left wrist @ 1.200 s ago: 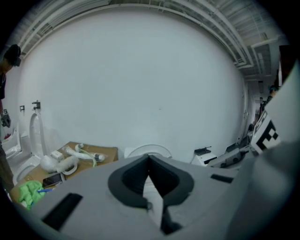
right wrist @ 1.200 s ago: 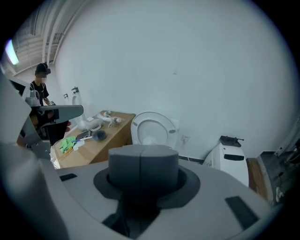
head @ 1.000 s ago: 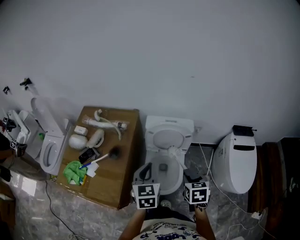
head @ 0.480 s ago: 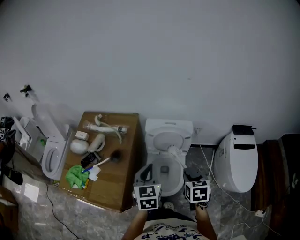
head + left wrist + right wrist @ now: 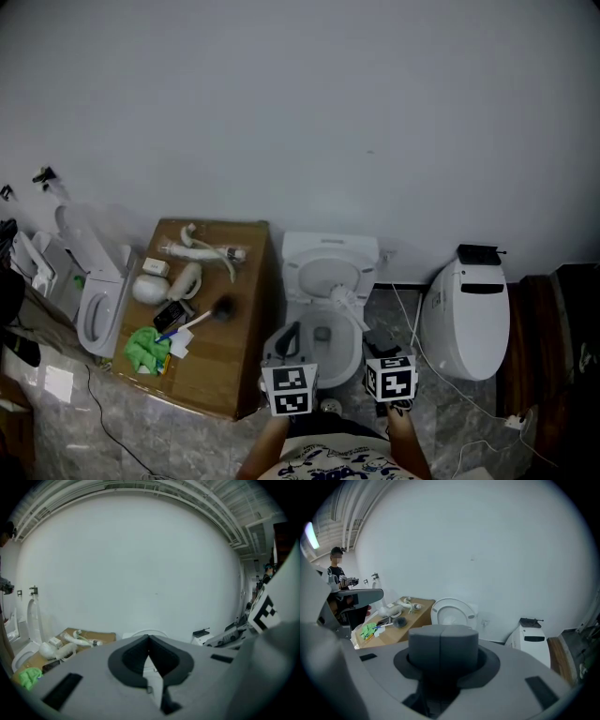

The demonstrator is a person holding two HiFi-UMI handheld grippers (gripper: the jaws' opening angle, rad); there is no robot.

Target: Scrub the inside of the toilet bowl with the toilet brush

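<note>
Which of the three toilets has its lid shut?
The rightmost toilet, with the black part on top; the middle toilet and the leftmost toilet have lids raised.

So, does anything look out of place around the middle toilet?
Yes. A dark-bristled brush lies loose on the brown box to the left of the open toilet. It sits among white hose parts and a crumpled green cloth, not in any holder, which looks untidy.

Head cam shifts; one exit at the edge
Toilet (image 5: 330, 246) & wood crate (image 5: 225, 352) sit a bit further left/up in frame; person (image 5: 7, 305) at far-left edge nearly gone.
</note>
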